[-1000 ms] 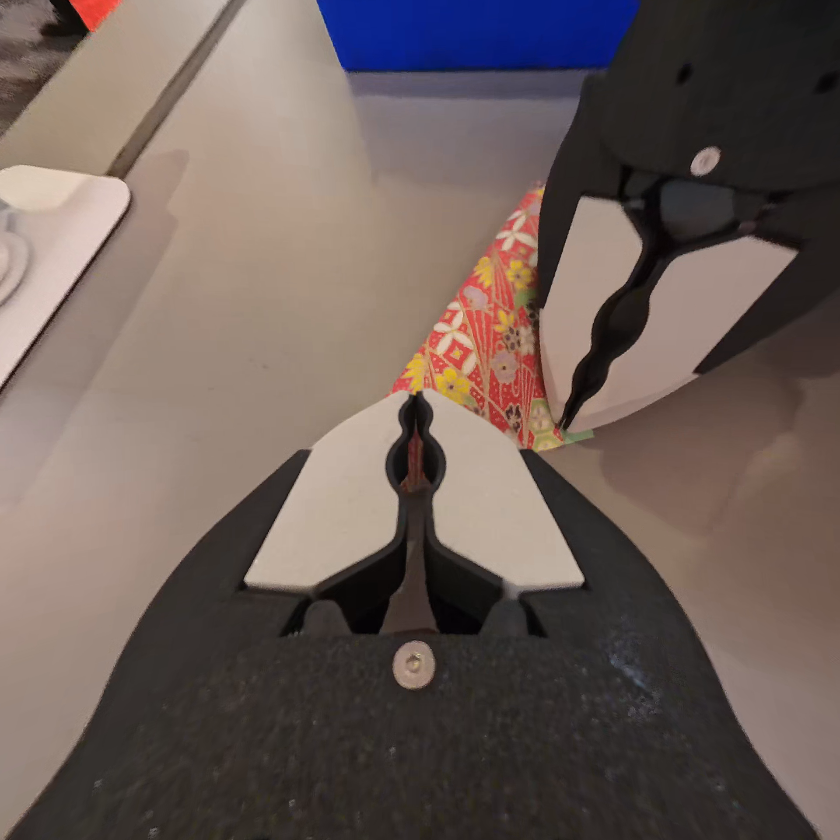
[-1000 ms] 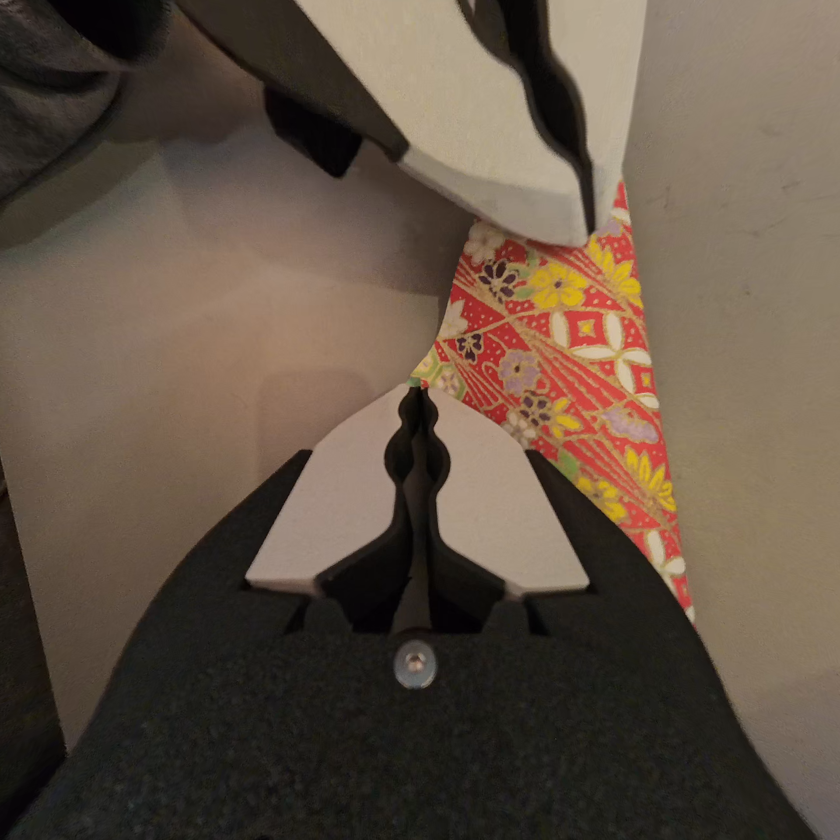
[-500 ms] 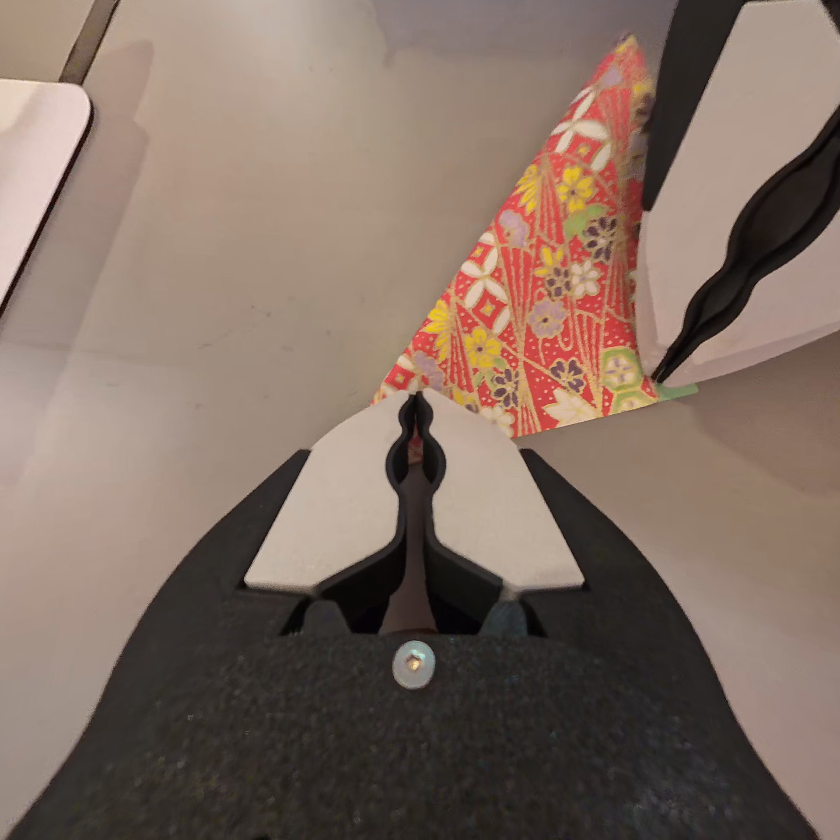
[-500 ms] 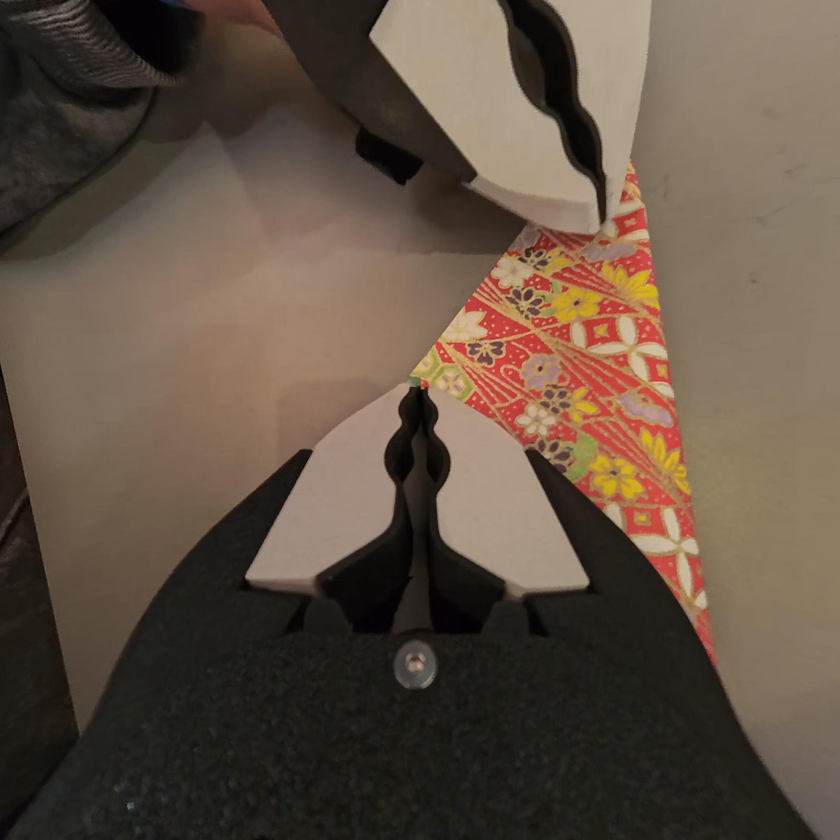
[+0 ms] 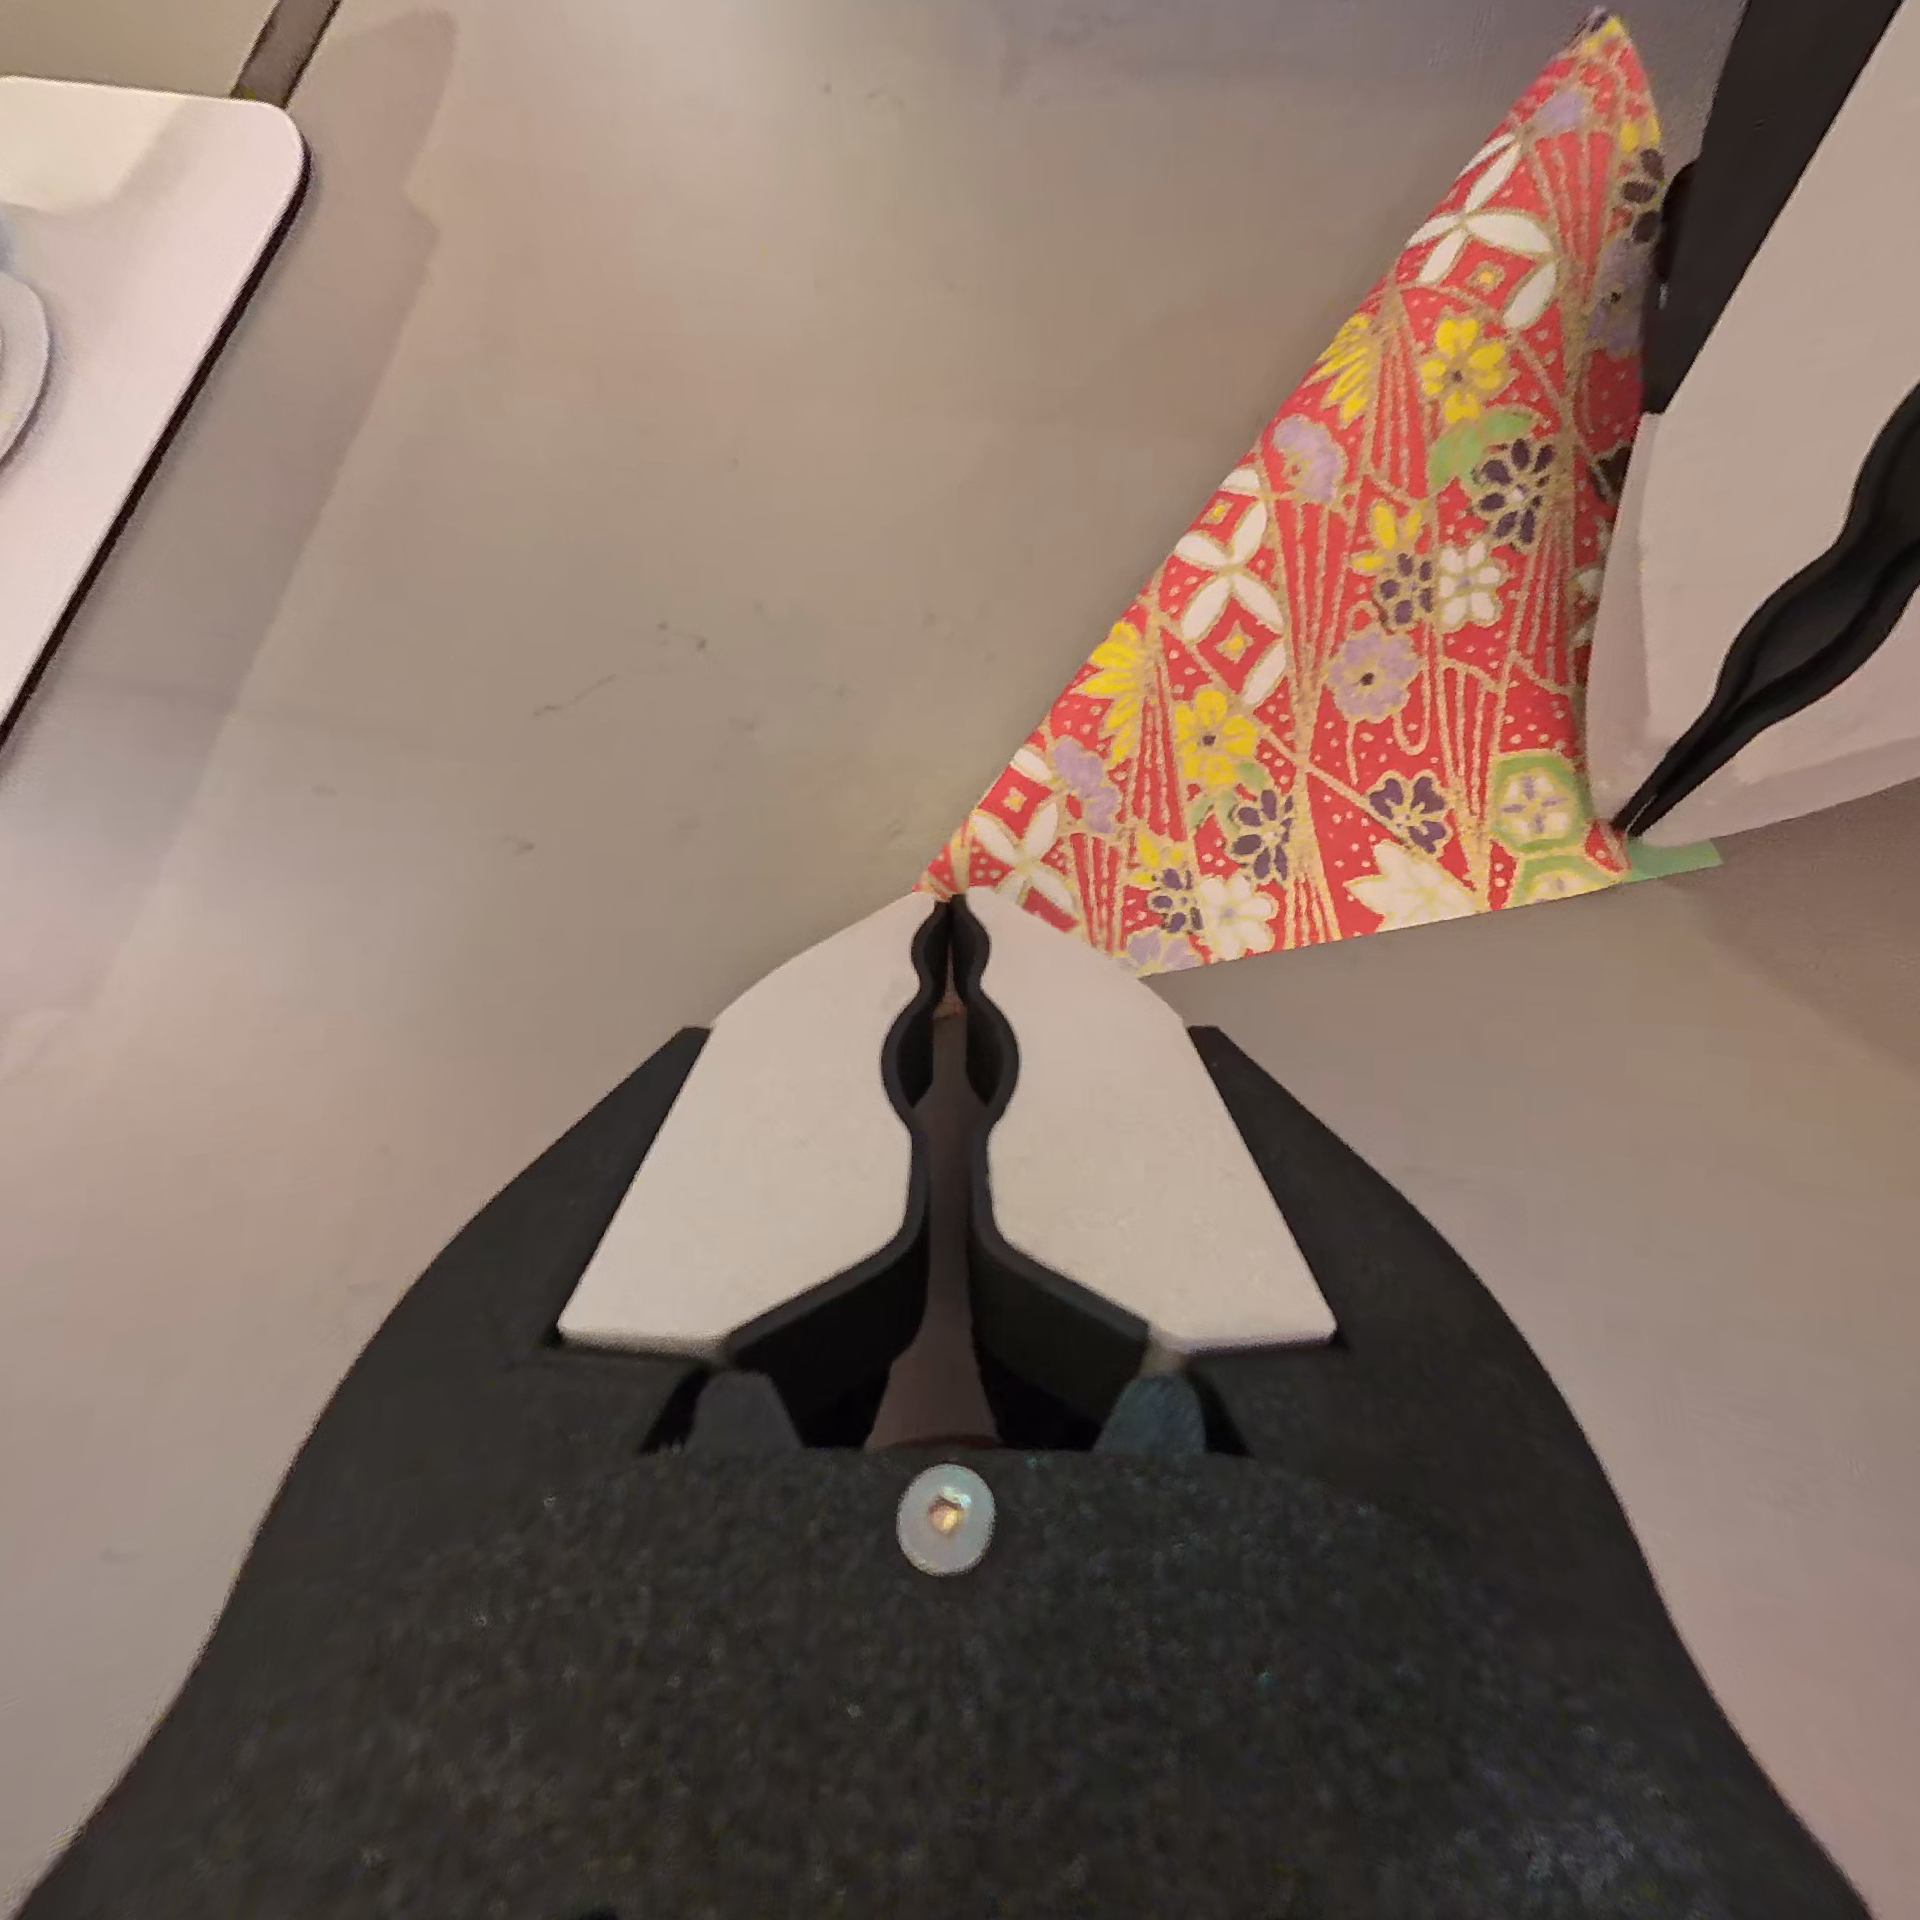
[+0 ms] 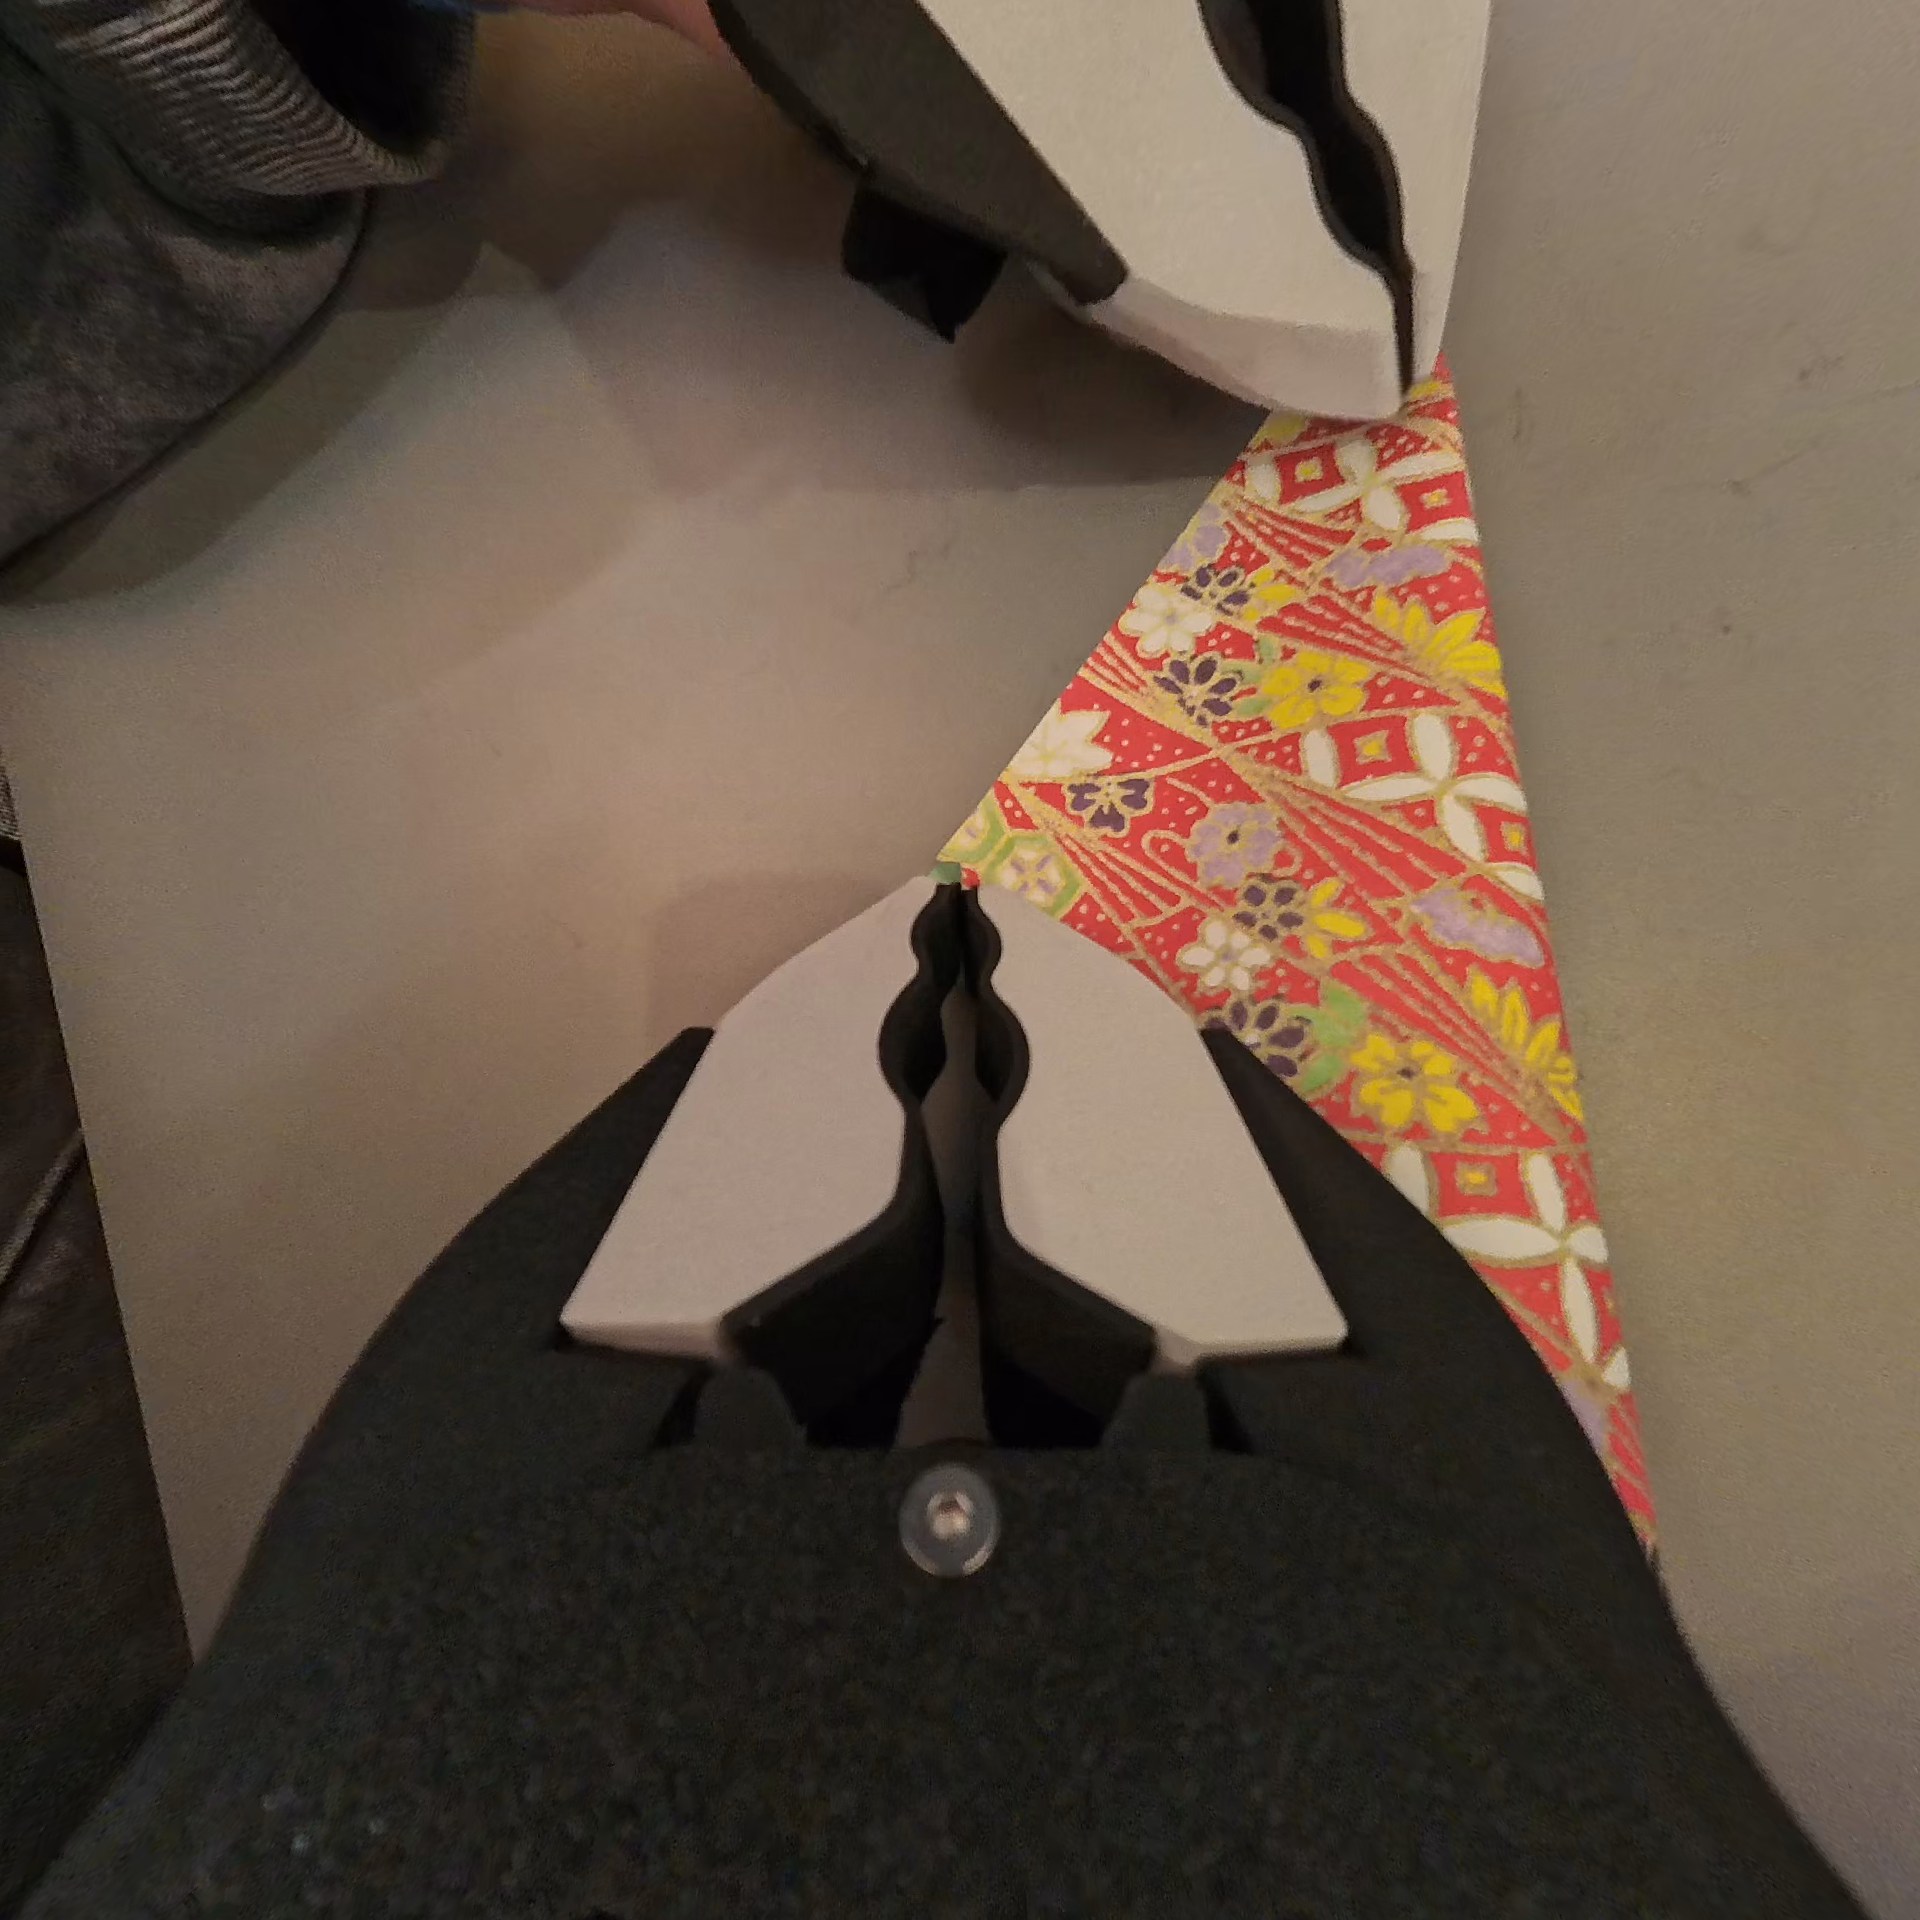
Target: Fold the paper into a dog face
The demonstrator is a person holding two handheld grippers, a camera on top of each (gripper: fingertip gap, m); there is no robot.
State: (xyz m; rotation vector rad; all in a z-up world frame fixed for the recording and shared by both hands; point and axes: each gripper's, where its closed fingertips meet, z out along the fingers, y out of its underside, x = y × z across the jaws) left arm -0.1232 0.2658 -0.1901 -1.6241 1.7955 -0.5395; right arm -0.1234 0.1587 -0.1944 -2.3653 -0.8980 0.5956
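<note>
The paper (image 5: 1351,644) is a red sheet with a flower print, folded to a triangle, over the grey table (image 5: 623,520). My left gripper (image 5: 951,914) is shut on its near pointed corner. My right gripper (image 6: 961,899) is shut on the corner with the green patch. The paper (image 6: 1351,779) spreads taut between the two tips. The right gripper also shows in the left wrist view (image 5: 1631,821) at the right edge. The left gripper shows in the right wrist view (image 6: 1403,384) at the top. I cannot tell whether the paper touches the table.
A white board with a rounded corner (image 5: 125,312) lies at the left of the table. A person's grey sleeve (image 6: 156,260) is at the top left behind the left gripper. A dark edge (image 6: 62,1351) runs along the left side. My right fingertips sit around 11 cm from my left ones.
The two grippers have moved apart, each still shut on its corner. The paper between them has spread from a narrow strip into a wide triangle.
</note>
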